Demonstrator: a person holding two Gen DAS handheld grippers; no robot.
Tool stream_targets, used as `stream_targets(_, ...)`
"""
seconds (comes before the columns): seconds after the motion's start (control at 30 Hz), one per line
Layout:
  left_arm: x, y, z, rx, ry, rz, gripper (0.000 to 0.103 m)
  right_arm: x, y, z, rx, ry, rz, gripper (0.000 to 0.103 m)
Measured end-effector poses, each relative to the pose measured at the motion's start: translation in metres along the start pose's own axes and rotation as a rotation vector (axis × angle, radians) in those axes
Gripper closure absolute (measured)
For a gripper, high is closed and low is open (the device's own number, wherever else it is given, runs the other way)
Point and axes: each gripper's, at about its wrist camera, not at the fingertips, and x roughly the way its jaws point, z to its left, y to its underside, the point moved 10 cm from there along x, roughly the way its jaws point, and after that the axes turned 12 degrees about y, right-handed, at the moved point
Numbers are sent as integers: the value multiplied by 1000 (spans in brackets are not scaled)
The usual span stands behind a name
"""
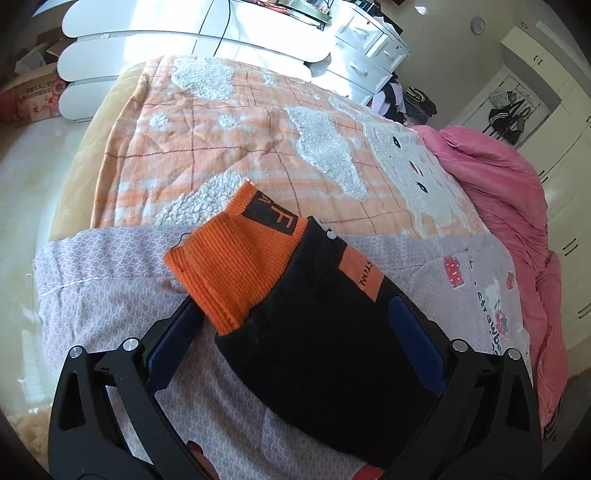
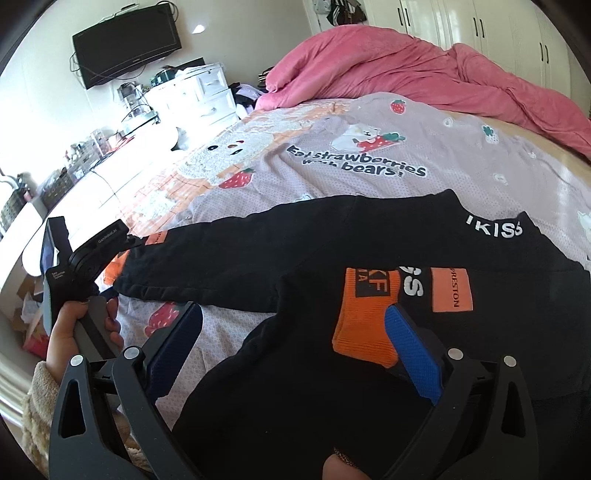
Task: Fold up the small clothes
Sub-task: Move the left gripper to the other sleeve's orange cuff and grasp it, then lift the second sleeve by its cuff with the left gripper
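Note:
Black pants with orange cuffs lie on the bed. In the left wrist view one leg runs between the wide-apart fingers of my left gripper, which is open. That leg's orange cuff hides the left fingertip. My right gripper is also open, straddling the black cloth. The other leg is folded back, so its orange cuff rests on the pants against the right blue pad. A hand holds the left gripper at the far leg's end.
The pants rest on a grey strawberry-print sheet over an orange plaid blanket. A bunched pink quilt lies along the far side. White drawers, a wall TV and wardrobes surround the bed.

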Motion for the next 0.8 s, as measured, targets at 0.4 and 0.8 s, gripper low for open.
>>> stream_targets(0.4,11,-18,5,-35,41,-59,61,-3,7,-20,86,-13,15,5)
stream_targets(0.8,-4,-22,-8,-52,178,-79,98,-11,14,-35,116,1,12,5)
